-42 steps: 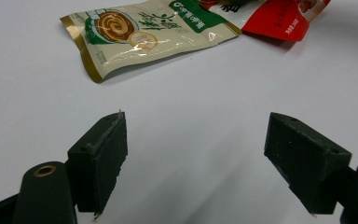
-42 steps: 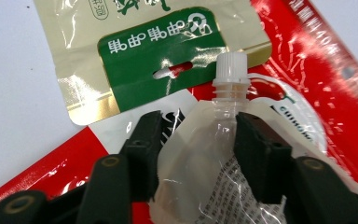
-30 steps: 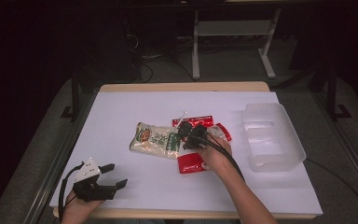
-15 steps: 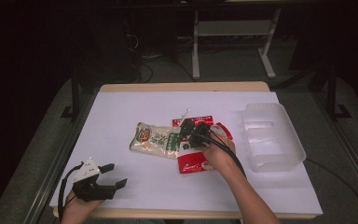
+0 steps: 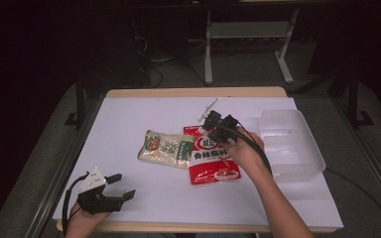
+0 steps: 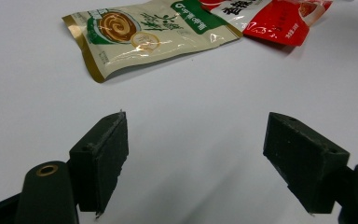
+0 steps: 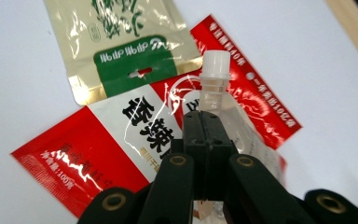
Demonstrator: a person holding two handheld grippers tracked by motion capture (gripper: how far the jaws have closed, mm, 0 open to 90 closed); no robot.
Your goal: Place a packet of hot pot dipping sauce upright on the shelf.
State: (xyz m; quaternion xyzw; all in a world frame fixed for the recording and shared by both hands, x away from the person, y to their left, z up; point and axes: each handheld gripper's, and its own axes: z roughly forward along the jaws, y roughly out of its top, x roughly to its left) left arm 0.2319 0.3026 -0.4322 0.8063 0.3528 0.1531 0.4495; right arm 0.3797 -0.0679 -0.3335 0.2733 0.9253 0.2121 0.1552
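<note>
- The table [image 5: 129, 114] carries a clear plastic bin [image 5: 297, 163] at its right edge; this bin lies just to the right of the right gripper [image 5: 212, 120], so I judge the coming move goes sideways to the right.
- The beige packet [image 5: 164, 148] and red packet [image 5: 213, 166] lie flat at the middle.
- The spouted pouch [image 7: 213, 88] is above the red packet, pinched by the pressed-together right gripper, cap pointing away from the hand.
- The left gripper [image 5: 121, 186], near the front left corner, is spread wide, holds nothing, and is much farther from the bin.
</note>
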